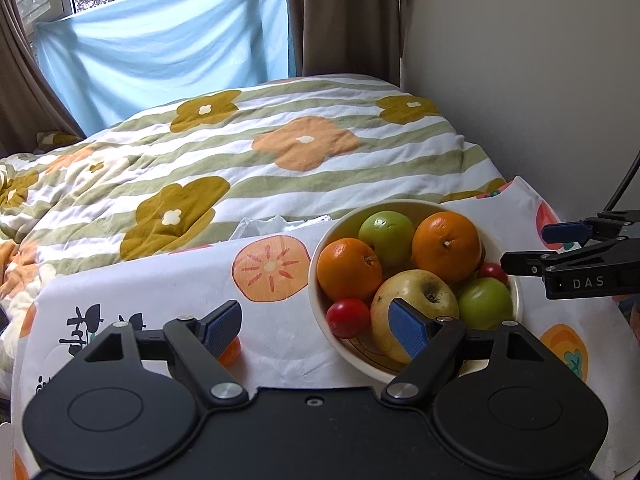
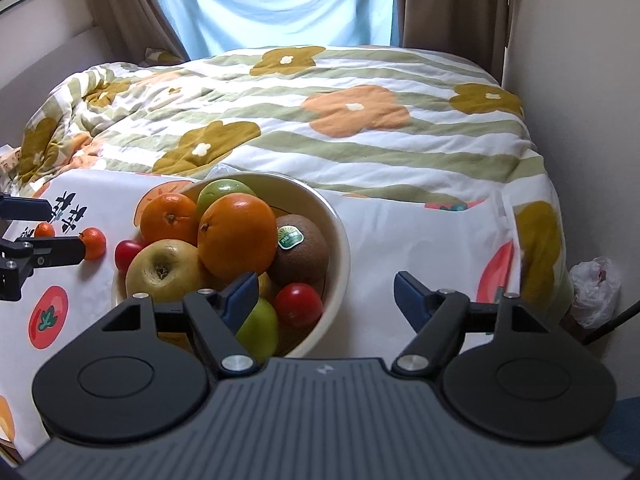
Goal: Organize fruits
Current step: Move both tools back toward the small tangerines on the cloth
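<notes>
A cream bowl (image 1: pixel 316 304) (image 2: pixel 340 240) on the printed cloth holds two oranges (image 1: pixel 349 269) (image 2: pixel 236 236), green apples (image 1: pixel 386 232), a yellow apple (image 1: pixel 416 300) (image 2: pixel 164 270), red tomatoes (image 1: pixel 348 318) (image 2: pixel 298 305) and a kiwi (image 2: pixel 300 250). Two small mandarins (image 2: pixel 93 243) lie on the cloth left of the bowl; one (image 1: pixel 231 352) peeks from under my left finger. My left gripper (image 1: pixel 316 326) is open and empty, straddling the bowl's left rim. My right gripper (image 2: pixel 326 300) is open and empty over the bowl's right rim; it also shows in the left wrist view (image 1: pixel 532 248).
The table cloth (image 1: pixel 180 292) with fruit prints covers a small table set against a bed with a flowered quilt (image 1: pixel 248 152). A wall is at the right. A plastic bag (image 2: pixel 596 296) lies on the floor at the right. Curtains and a window are behind.
</notes>
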`<state>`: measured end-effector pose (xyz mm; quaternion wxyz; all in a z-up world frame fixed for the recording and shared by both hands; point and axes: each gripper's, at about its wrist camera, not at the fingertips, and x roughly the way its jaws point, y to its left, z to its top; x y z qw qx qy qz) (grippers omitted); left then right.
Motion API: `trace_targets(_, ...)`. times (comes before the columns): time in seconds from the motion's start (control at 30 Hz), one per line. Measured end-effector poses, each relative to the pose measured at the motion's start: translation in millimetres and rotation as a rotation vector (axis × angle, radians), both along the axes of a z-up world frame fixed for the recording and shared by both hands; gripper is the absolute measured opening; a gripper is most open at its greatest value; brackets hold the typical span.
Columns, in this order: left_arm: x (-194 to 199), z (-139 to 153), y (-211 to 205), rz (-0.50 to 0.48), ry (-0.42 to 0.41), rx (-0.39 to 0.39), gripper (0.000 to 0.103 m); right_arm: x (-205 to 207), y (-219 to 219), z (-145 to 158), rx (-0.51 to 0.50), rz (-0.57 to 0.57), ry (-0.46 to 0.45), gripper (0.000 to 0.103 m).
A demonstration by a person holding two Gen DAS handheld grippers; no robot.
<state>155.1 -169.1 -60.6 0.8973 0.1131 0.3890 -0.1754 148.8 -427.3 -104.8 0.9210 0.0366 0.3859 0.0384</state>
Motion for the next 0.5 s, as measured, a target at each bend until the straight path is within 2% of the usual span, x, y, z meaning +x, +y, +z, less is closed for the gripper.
trace_targets(0.33, -21.7, 20.4, 5.6, 0.013, -0.039, -0.004, 0.084, -29.5, 8.3, 30.7, -0.005, -0.013, -0.039, 0.089)
trace_targets(0.5, -43.2, 38.0, 21.6, 0.065, -0.069, -0.032, 0.084, -49.0, 22.4, 54.6, 0.020, -0.005, -0.068, 0.090)
